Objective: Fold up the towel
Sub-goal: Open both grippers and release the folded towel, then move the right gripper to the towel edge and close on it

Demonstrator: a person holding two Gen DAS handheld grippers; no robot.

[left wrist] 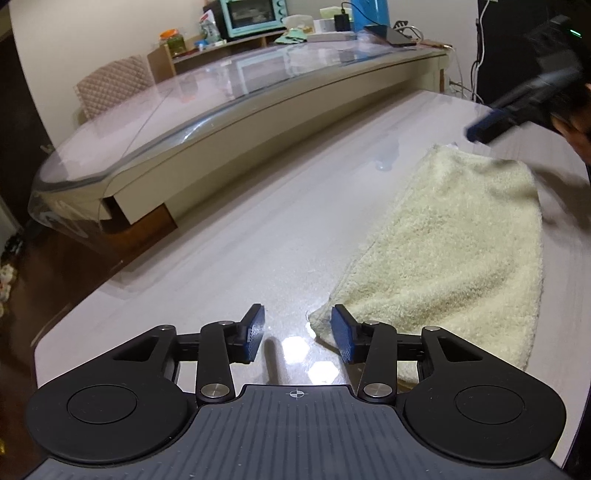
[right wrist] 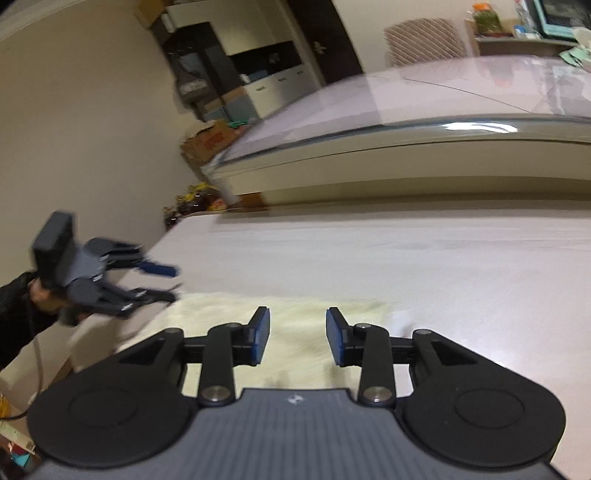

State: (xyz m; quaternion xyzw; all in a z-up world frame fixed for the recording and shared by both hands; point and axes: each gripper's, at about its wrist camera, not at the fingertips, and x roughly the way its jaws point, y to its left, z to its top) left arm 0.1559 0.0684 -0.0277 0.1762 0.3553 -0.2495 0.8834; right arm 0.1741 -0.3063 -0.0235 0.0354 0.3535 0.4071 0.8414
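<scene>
A cream terry towel (left wrist: 454,251) lies folded on the pale table (left wrist: 240,236), at the right of the left wrist view. My left gripper (left wrist: 297,332) is open and empty, with its right pad just beside the towel's near corner. My right gripper (right wrist: 297,338) is open and empty, held above the towel (right wrist: 295,321), which looks blurred beneath it. The right gripper also shows in the left wrist view (left wrist: 484,127), above the towel's far end. The left gripper shows in the right wrist view (right wrist: 162,280), at the towel's left end.
A second table with a glass top (left wrist: 229,110) stands just beyond the work table. A chair (left wrist: 110,85) and a shelf with a teal oven (left wrist: 255,16) are behind it. The table's left edge (left wrist: 74,314) drops to dark floor.
</scene>
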